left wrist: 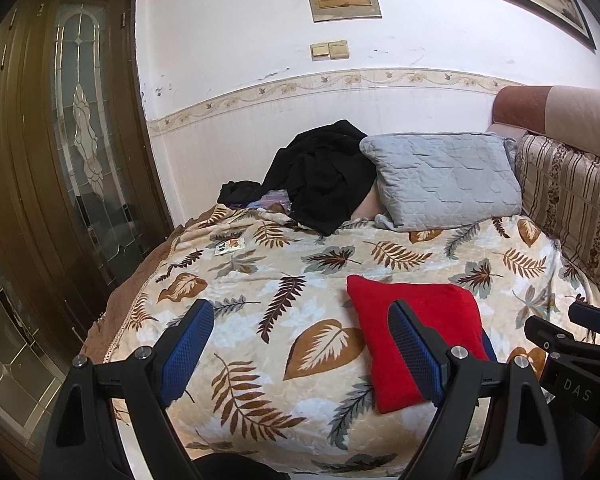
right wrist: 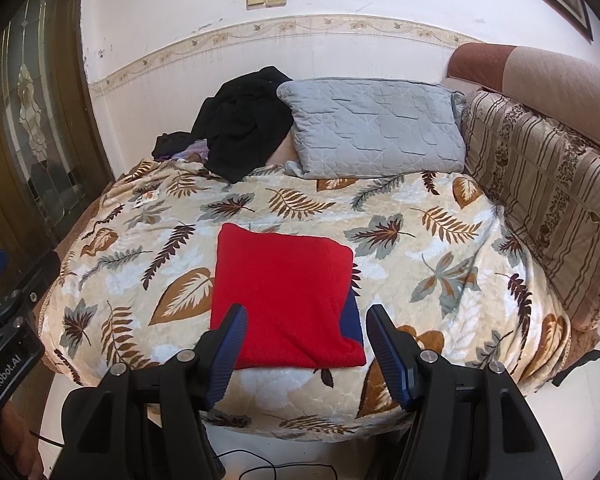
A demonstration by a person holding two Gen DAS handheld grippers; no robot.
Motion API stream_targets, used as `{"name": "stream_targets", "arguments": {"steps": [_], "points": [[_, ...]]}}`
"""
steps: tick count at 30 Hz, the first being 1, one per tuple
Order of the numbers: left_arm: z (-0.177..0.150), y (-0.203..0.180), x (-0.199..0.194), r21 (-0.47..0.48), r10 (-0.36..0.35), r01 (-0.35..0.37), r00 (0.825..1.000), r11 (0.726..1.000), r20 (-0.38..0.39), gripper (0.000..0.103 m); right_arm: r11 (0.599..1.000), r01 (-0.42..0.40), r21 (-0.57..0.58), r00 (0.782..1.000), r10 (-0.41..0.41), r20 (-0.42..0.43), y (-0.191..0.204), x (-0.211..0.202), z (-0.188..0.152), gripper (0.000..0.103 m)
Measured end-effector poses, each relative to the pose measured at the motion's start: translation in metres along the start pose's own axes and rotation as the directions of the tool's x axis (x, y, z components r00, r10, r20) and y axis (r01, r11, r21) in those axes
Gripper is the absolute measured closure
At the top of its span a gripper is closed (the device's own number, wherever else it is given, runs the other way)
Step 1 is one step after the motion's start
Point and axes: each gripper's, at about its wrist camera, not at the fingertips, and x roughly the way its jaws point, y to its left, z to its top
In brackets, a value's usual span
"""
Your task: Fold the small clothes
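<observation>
Red folded garment (right wrist: 284,300) lies on the bed (right wrist: 440,240), both grippers empty.
Your left gripper (left wrist: 300,344) stands wide, right gripper (right wrist: 306,344) half-wide; press the fold flat, keeping edges aligned.

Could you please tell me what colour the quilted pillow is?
The quilted fabric pillow is light grey-blue, clearest in the right wrist view.

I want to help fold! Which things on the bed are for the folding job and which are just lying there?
For the job:
- red folded cloth, with a blue piece peeking out beneath it
- left gripper and right gripper, both open, holding nothing

Just lying about:
- black clothes heap
- grey pillow
- striped cushion
- leaf blanket
</observation>
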Motion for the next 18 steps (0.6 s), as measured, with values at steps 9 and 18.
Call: {"name": "stream_targets", "arguments": {"steps": [9, 18], "points": [[-0.004, 0.007, 0.004, -0.010, 0.006, -0.006, 1.000, 1.000, -0.007, 0.014, 1.000, 0.016, -0.026, 1.000, -0.016, -0.008, 0.010, 0.005, 0.000, 0.037], [-0.007, 0.010, 0.008, -0.009, 0.010, -0.011, 1.000, 1.000, -0.010, 0.014, 0.999, 0.024, -0.034, 1.000, -0.025, -0.017, 0.015, 0.011, -0.001, 0.037]]}}
